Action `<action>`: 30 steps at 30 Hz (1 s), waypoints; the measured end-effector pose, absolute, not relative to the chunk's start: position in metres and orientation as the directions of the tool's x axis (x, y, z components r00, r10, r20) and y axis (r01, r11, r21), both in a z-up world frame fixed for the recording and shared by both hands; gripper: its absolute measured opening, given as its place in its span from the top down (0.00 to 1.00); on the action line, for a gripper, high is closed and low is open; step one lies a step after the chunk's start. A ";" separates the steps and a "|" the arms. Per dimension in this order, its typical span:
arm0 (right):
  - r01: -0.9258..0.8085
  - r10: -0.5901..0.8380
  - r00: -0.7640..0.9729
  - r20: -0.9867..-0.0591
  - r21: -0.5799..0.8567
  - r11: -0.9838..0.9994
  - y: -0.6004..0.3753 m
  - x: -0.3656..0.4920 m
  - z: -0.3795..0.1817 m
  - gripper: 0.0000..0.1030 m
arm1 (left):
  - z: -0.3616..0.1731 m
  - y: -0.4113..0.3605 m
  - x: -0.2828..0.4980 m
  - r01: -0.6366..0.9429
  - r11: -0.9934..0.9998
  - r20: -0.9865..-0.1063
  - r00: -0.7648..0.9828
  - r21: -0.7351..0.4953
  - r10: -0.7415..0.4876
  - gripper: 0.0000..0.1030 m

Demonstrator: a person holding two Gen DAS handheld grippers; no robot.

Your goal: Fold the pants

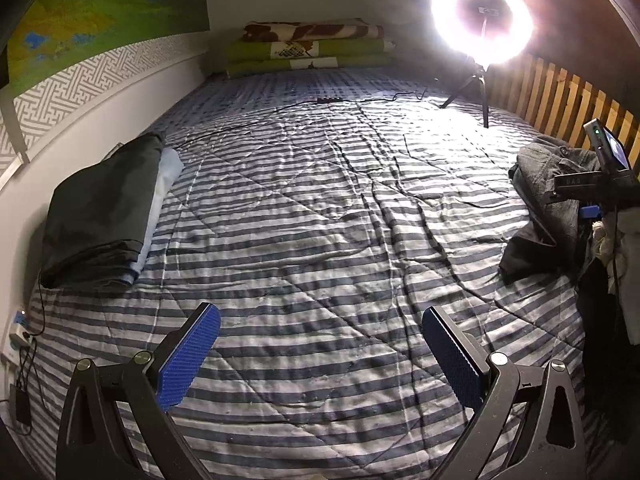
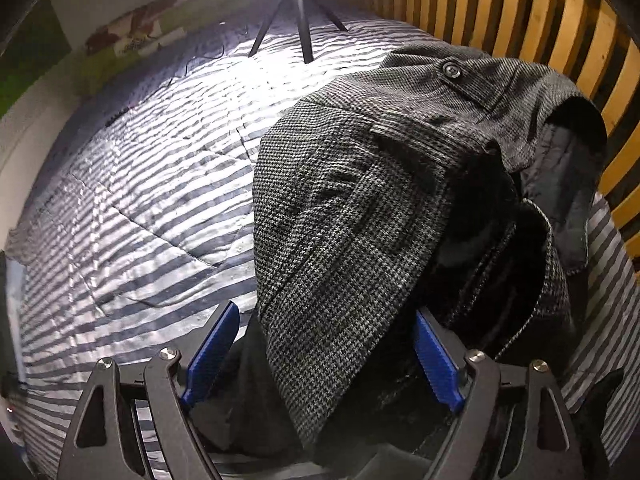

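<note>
None of the folding had begun on the grey houndstooth pants (image 2: 360, 208): they lay crumpled in a heap on the striped bedspread (image 1: 304, 216), near the wooden slatted rail (image 2: 520, 24). My right claw (image 2: 324, 356) straddled the heap's near edge, jaws apart, not yet clamped. My left claw (image 1: 320, 356) hung open and empty. A stack of folded garments (image 1: 104, 208) sat by the wall, presumably finished.

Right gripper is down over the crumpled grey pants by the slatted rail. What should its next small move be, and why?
Probably close the right gripper on the fold of the grey checked pants lying between its fingers. The pads straddle the cloth but do not yet press it. The pants sit in a heap beside the wooden slats, so they need lifting onto the striped quilt to spread. The left gripper is open with nothing between its fingers.
</note>
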State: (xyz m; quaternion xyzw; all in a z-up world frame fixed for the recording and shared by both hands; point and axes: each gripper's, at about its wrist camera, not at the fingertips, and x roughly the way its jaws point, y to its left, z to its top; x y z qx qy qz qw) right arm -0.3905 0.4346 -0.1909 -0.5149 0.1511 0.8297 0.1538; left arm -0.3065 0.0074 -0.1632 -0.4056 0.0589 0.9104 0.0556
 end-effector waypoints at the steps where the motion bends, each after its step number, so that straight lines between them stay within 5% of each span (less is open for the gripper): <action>1: -0.406 0.111 -0.421 -0.900 0.077 -0.911 0.434 -0.391 -0.190 0.49 | -0.163 0.006 -0.306 -0.148 -0.987 -0.744 -0.667 0.065 0.051 0.01; 3: -0.406 0.113 -0.412 -0.904 0.072 -0.911 0.437 -0.389 -0.188 0.75 | -0.160 0.004 -0.304 -0.145 -0.987 -0.739 -0.673 0.068 0.048 0.01; 4: -0.401 0.091 -0.421 -0.902 0.095 -0.911 0.439 -0.388 -0.186 0.97 | -0.159 0.001 -0.304 -0.143 -0.988 -0.737 -0.674 0.066 0.048 0.01; 20: -0.362 0.145 -0.612 -0.778 0.112 -0.926 0.420 -0.336 -0.087 0.97 | -0.138 -0.034 -0.290 -0.100 -0.994 -0.706 -0.707 0.050 0.035 0.01; 30: -0.056 0.035 -0.785 -0.619 0.014 -0.998 0.318 -0.281 0.031 0.97 | -0.128 -0.053 -0.289 -0.068 -0.998 -0.689 -0.724 0.013 0.041 0.01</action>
